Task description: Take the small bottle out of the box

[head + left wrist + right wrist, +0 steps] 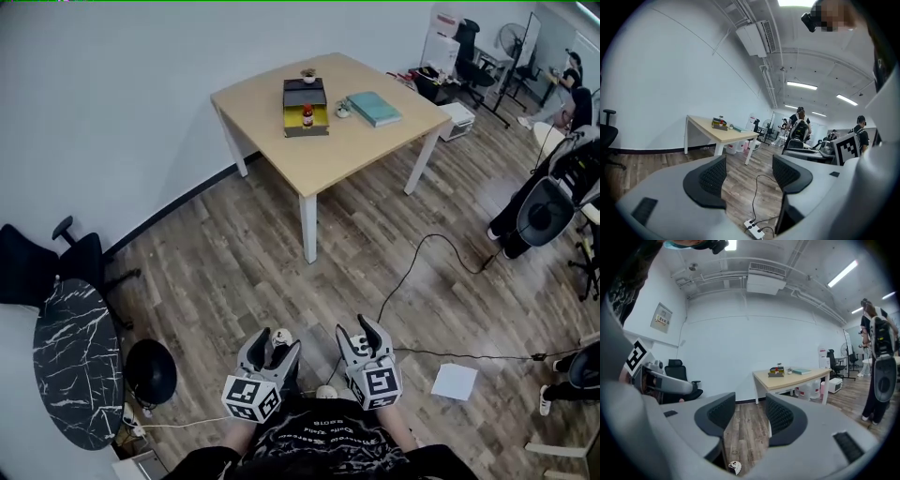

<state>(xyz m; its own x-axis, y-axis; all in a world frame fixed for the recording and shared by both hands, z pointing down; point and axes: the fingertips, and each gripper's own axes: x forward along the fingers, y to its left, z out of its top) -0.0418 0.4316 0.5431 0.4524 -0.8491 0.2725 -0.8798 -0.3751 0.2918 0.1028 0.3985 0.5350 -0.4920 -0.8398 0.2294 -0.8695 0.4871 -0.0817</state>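
Note:
A small bottle point(307, 116) with a red cap stands in a yellow-and-black box point(306, 106) on the wooden table point(281, 141) far ahead. That box point(719, 123) shows small and distant in the left gripper view, and the box point(776, 372) shows small in the right gripper view too. My left gripper point(278, 350) is low near my body, open and empty. My right gripper point(365, 334) sits beside it, also open with nothing between its fingers. Both are several steps away from the table.
A teal book point(373, 108) and a small white object point(343, 112) lie on the table. A cable point(441, 272) runs over the wooden floor, a paper sheet point(455, 382) lies right. A marble round table point(73, 361) and black chair point(37, 262) stand left; seated people and office chairs right.

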